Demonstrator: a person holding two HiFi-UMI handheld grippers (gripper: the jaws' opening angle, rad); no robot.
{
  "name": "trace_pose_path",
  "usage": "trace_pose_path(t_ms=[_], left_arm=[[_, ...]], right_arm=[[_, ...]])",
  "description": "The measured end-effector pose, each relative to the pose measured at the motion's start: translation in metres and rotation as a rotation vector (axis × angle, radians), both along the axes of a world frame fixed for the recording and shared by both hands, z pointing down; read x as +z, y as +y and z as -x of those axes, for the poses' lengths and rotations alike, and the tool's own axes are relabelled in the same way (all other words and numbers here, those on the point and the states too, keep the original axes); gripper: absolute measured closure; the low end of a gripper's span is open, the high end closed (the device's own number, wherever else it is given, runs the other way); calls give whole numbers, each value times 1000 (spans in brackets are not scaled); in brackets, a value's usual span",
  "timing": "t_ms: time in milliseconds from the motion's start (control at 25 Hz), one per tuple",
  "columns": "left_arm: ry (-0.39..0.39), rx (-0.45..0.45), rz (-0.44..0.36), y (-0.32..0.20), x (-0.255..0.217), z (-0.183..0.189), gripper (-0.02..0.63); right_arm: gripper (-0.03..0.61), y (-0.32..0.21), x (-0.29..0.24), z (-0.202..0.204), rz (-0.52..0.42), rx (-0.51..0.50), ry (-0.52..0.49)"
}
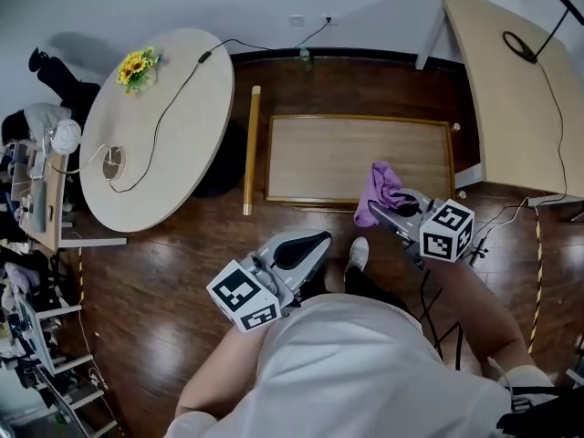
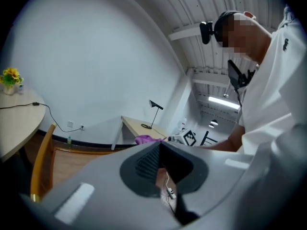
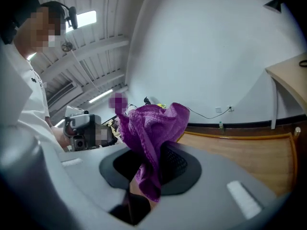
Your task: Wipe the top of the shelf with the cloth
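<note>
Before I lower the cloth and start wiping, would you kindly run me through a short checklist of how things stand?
1. Cloth clamped in the right gripper: ok, jaws shut on it, the bulk bunched above them.
2. Shelf top bare of objects: ok in the head view.
3. Cloth in contact with the shelf top: cannot tell; it sits over the front right edge.
4. Left gripper out of the way: ok, shut, empty, near the body.
5. Wooden bar left of the shelf apart from it: ok.
</note>
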State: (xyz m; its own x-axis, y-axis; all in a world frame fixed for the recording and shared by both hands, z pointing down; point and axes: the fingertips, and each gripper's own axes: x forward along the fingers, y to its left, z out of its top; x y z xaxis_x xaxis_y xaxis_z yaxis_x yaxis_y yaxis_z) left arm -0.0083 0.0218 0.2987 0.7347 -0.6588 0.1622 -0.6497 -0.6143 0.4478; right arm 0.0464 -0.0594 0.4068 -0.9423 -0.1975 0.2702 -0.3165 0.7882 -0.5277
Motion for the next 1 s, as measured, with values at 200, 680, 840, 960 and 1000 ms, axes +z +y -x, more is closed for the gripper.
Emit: trace_pose_path(t_ms=[200, 680, 840, 960, 1000], left_arm=[[-6, 6, 26, -27, 5, 18, 595], [-34, 65, 67, -73, 3, 92, 595], [-43, 50, 75, -86, 9, 126, 595], [-53, 50, 80, -88, 16, 142, 595], [-53, 52, 86, -86, 20, 146, 595]], right_arm=[[482, -44, 33, 45, 21, -1, 33], [483, -125, 100, 190, 121, -38, 102], [483, -148, 134, 245, 136, -64, 128], [483, -164, 163, 277, 152, -75, 171], [483, -167, 172, 285, 160, -78, 185]])
